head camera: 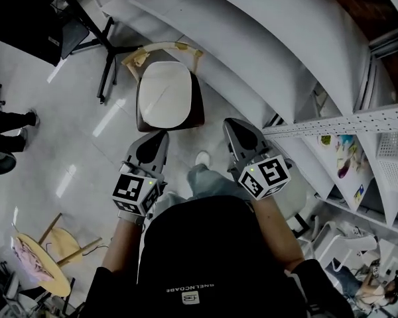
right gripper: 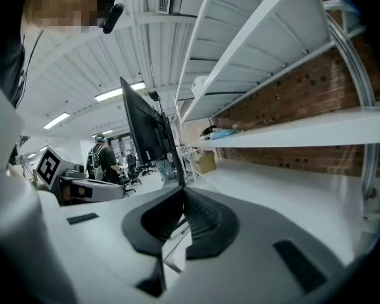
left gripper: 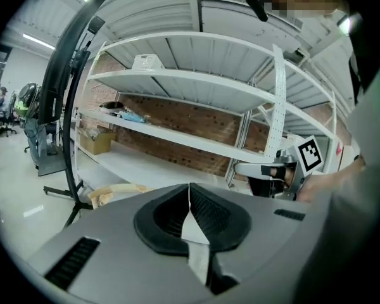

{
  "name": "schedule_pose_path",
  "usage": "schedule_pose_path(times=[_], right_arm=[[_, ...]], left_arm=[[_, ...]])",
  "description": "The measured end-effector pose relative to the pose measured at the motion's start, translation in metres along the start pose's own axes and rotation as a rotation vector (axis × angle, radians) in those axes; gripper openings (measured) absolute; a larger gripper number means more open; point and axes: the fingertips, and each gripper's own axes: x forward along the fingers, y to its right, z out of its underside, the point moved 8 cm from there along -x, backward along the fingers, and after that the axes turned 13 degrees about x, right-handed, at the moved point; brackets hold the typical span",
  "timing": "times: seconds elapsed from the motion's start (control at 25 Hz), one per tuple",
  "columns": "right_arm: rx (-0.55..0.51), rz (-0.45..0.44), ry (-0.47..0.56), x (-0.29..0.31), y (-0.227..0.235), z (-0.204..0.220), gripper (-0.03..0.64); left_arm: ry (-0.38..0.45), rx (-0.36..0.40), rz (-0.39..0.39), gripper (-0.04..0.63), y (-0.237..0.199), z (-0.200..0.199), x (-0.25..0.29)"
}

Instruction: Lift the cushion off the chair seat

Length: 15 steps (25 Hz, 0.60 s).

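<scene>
Jaws together, cushion [head camera: 164, 95] on chair [head camera: 198, 108] ahead, stand [head camera: 108, 53] left, shelves [head camera: 265, 38] right

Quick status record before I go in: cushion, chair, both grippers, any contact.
cushion: white, lying flat on the seat
chair: dark seat, beside the white shelving
left gripper: shut, empty, short of the cushion
right gripper: shut, empty, off the chair's right side, near the shelving
contact: none visible
</scene>
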Motion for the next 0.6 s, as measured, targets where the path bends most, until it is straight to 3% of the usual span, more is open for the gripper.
schedule_pose_path(times=[0.24, 0.6], right_arm=[[0.022, -0.024, 0.0, 0.02, 0.04, -0.02, 0.011], [0.048, -0.018, -0.033, 0.048, 0.068, -0.026, 0.011]], left_arm=[[-0.034, 0.007, -0.056, 0.014, -0.003, -0.01, 0.034], [-0.118, -0.048, -0.1, 0.015, -0.026, 0.001, 0.053]])
